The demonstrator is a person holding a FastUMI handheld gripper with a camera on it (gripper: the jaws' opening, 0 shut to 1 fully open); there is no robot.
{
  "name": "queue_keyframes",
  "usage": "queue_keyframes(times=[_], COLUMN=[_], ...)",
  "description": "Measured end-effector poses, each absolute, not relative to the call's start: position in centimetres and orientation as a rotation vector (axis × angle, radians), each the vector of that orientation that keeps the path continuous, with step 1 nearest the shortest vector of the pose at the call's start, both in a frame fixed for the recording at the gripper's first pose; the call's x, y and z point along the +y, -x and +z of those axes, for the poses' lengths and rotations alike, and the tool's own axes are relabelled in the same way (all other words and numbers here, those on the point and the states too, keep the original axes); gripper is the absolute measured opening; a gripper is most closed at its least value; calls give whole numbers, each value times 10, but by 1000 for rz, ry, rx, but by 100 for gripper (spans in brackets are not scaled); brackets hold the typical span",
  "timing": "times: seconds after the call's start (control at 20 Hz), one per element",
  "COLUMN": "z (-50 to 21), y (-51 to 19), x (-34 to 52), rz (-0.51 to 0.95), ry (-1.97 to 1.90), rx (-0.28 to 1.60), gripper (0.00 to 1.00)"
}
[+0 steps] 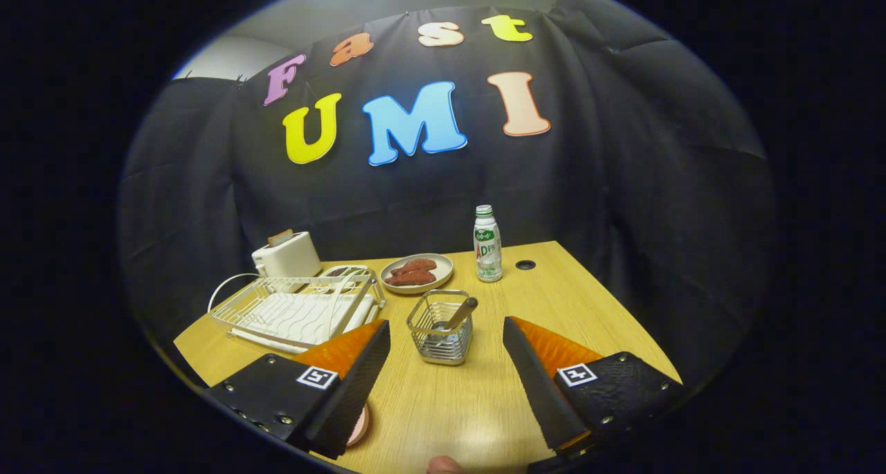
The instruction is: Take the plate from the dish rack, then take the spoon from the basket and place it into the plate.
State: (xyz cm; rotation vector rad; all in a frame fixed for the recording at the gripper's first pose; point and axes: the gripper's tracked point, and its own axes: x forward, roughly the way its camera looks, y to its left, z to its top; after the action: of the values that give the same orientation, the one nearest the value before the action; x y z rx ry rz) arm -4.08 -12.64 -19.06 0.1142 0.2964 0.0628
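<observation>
Landmark: wire basket (441,335) on the wooden worktop (443,405). Far left of it, white dish rack (297,311), looks empty of plates; white toaster (286,254) just behind the rack. Pink plate (360,425) lies flat on the worktop left of and nearer than the basket, mostly hidden under the left finger. Spoon (459,314) stands tilted in the basket, handle up. Behind the basket, a beige dish with reddish food (417,273); right of that dish, a white bottle (487,244), upright. Tongs (446,335) spread wide, holding nothing, the basket between the 2 fingertips.
</observation>
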Motion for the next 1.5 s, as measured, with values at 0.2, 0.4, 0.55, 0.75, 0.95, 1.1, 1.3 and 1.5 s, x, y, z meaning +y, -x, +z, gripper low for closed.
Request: queue_keyframes(times=[0.2,0.4,0.55,0.75,0.95,1.1,1.3,1.5], z=[-197,-211,-228,-233,-228,-223,-214,-189], y=[7,-31,-52,-68,-68,-66,-64,-68], x=[-141,-140,-135,-136,-127,-114,-116,-120], rz=[58,78,106,89,89,136,113,95], ry=[-104,-115,-122,-130,-132,-119,-116,-80], rx=[260,229,229,207,201,216,250,242], gripper=[100,95,88,65,16,8,5,5])
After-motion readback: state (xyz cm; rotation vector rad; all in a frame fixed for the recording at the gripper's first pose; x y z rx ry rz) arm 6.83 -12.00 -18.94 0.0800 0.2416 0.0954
